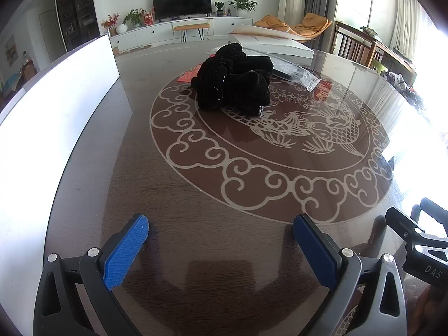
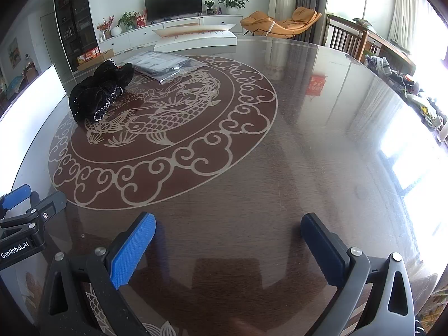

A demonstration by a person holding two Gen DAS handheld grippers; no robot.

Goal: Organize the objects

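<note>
At your far left stood a white box (image 1: 56, 106) on the glossy round table (image 1: 196, 224). Your left gripper (image 1: 221, 235) hung low over bare wood, its blue pads spread wide and empty. Ahead, the black fabric bundle (image 1: 233, 84) sat on the fish pattern, a clear plastic bag (image 2: 162, 65) just behind. Your right gripper (image 2: 228, 232) was likewise spread, holding nothing.

Each gripper, left (image 1: 221, 240) and right (image 2: 228, 240), has black arms with silver screws behind the jaws, blue ribbed pads (image 2: 131, 249) inside them, and white lettering on its body.
</note>
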